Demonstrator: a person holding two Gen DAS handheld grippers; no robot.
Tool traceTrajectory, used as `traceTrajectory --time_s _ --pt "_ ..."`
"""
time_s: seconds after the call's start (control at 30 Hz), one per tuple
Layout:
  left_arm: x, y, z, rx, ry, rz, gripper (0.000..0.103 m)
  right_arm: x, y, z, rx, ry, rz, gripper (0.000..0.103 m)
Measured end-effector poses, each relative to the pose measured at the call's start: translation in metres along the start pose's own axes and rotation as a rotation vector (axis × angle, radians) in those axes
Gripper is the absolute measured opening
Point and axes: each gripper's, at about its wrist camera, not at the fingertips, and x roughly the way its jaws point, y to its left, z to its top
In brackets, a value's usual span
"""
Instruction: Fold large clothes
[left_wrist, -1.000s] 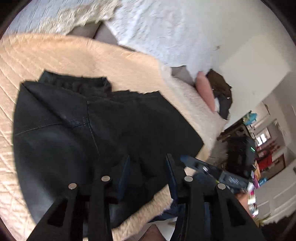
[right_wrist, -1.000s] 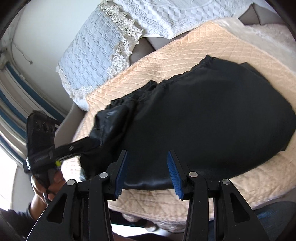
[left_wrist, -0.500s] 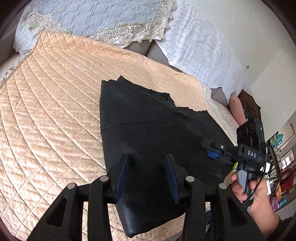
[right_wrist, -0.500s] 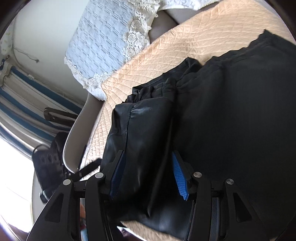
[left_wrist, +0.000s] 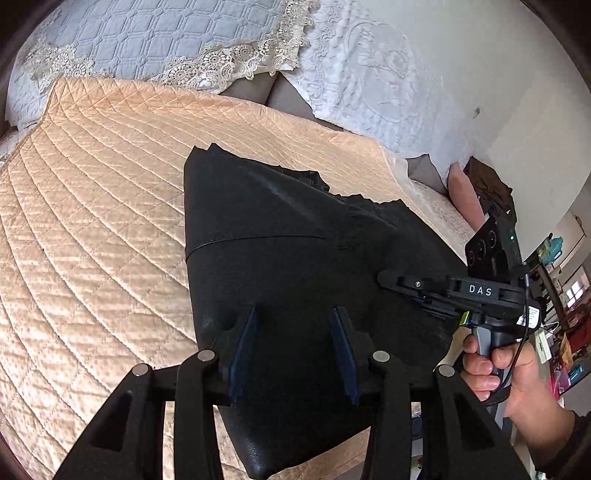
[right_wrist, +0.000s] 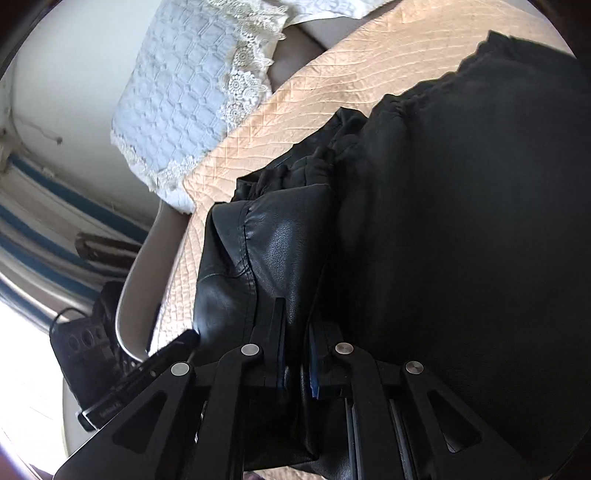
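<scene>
You're at the grasp step. The black garment (left_wrist: 295, 266) lies on the quilted bed (left_wrist: 92, 221). Your right gripper (right_wrist: 295, 354) is closing, its fingers pinching a leathery fold between them. Your left gripper (left_wrist: 295, 343) stands half open astride the cloth, gripping nothing. Next, clamp left, then lift both together.

The right gripper (right_wrist: 295, 347) is closing its jaws on a fold of the black leather garment (right_wrist: 443, 229), which lies across the peach quilt (right_wrist: 332, 85) beside a lace-edged pillow (right_wrist: 184, 92).
</scene>
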Motion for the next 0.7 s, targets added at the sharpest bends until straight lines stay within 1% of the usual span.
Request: traceTrajectory --time_s 0.07,0.13,0.27,0.33,0.4,0.43,0.5,0.57,0.6,0.63,0.7 --pt "-0.001 -0.001 0.001 0.005 0.002 0.008 0.043 -0.001 0.005 0.003 -0.026 0.007 -0.02 0.012" --pt "-0.004 -0.004 0.001 0.013 0.007 0.019 0.043 -0.003 0.009 0.005 -0.041 0.015 -0.045 0.02" --pt "-0.02 -0.011 -0.009 0.021 0.002 0.025 0.043 -0.027 0.025 0.002 -0.122 -0.029 -0.128 0.021" --pt "-0.03 -0.015 -0.017 0.028 -0.012 0.012 0.043 -0.042 0.041 -0.002 -0.201 -0.061 -0.119 0.021" --pt "-0.033 -0.018 -0.022 0.042 -0.015 0.022 0.044 -0.048 0.059 -0.009 -0.287 -0.08 -0.112 0.021" --pt "-0.032 -0.018 -0.025 0.044 -0.007 0.024 0.043 -0.045 0.063 -0.011 -0.308 -0.075 -0.107 0.022" --pt "-0.024 -0.014 -0.03 0.03 0.019 0.033 0.043 -0.032 0.062 -0.017 -0.328 -0.029 -0.104 0.023" --pt "-0.019 -0.013 -0.034 0.028 0.016 0.039 0.043 -0.007 0.049 -0.023 -0.339 0.037 -0.188 0.021" --pt "-0.019 -0.013 -0.034 0.025 0.016 0.037 0.043 -0.002 0.043 -0.027 -0.338 0.042 -0.196 0.019" --pt "-0.019 -0.014 -0.034 0.024 0.015 0.042 0.043 -0.002 0.041 -0.029 -0.332 0.017 -0.179 0.018" --pt "-0.02 -0.015 -0.034 0.03 0.018 0.047 0.043 -0.006 0.04 -0.029 -0.33 0.018 -0.188 0.018"
